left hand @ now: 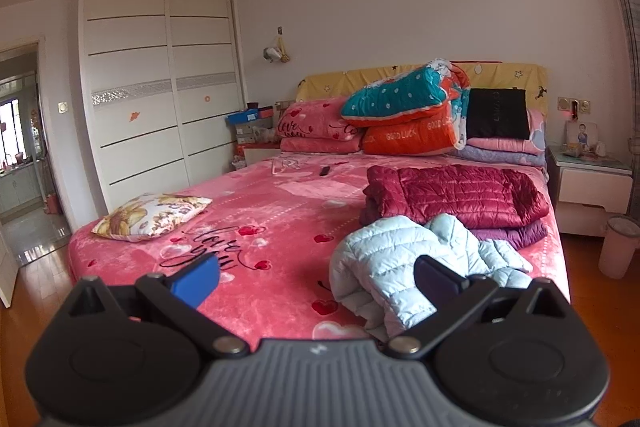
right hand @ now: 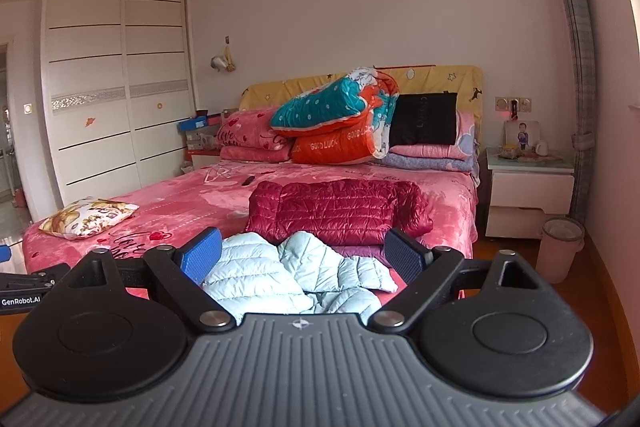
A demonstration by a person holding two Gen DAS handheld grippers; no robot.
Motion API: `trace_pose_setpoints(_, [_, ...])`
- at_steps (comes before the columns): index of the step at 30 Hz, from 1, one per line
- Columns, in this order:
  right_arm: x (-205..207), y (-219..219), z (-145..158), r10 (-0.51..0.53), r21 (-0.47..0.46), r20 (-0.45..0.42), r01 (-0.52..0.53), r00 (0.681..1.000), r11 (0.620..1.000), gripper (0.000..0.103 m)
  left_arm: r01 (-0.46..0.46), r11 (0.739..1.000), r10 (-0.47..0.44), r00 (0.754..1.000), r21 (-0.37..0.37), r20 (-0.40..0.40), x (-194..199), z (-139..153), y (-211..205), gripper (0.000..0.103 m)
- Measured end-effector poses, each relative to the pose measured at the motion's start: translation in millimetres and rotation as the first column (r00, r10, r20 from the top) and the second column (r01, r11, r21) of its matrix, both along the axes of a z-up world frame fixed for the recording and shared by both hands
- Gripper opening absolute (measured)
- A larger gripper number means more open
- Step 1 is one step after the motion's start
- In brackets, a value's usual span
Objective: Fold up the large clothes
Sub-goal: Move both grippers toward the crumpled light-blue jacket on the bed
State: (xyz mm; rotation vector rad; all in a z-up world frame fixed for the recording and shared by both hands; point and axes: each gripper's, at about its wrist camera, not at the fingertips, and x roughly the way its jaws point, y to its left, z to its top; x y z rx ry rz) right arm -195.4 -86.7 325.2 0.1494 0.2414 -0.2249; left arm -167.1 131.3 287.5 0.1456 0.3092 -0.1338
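Note:
A light blue puffer jacket [left hand: 404, 259] lies crumpled near the front right of the pink bed [left hand: 256, 227]. It also shows in the right wrist view [right hand: 288, 271]. Behind it lies a folded dark red puffer coat [left hand: 460, 193] on a purple garment [left hand: 512, 233]; the red coat shows in the right wrist view too [right hand: 336, 211]. My left gripper [left hand: 316, 275] is open and empty, above the bed's front edge, left of the jacket. My right gripper [right hand: 302, 255] is open and empty, its fingers either side of the jacket, short of it.
A floral cushion [left hand: 152, 215] lies at the bed's left front. Stacked quilts and pillows [left hand: 404, 115] fill the head end. A remote [left hand: 325, 170] lies mid-bed. A white nightstand [right hand: 528, 195] and a pink bin [right hand: 560, 249] stand right of the bed. A wardrobe [left hand: 156, 83] stands at left.

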Motion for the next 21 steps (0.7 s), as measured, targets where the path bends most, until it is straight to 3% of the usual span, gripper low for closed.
trace_pose_setpoints(8, [14,-3,-15,-0.052,0.018,0.003,0.052,0.999,0.999,0.103,0.084,0.996,-0.084,0.995,-0.01,-0.056,15,-22,-14,0.102])
trace_pose_setpoints(21, [58,-14,-83,-0.064,0.056,-0.009,0.064,0.998,0.996,0.103,0.133,0.986,-0.147,0.978,-0.098,-0.151,55,-75,-38,0.102])
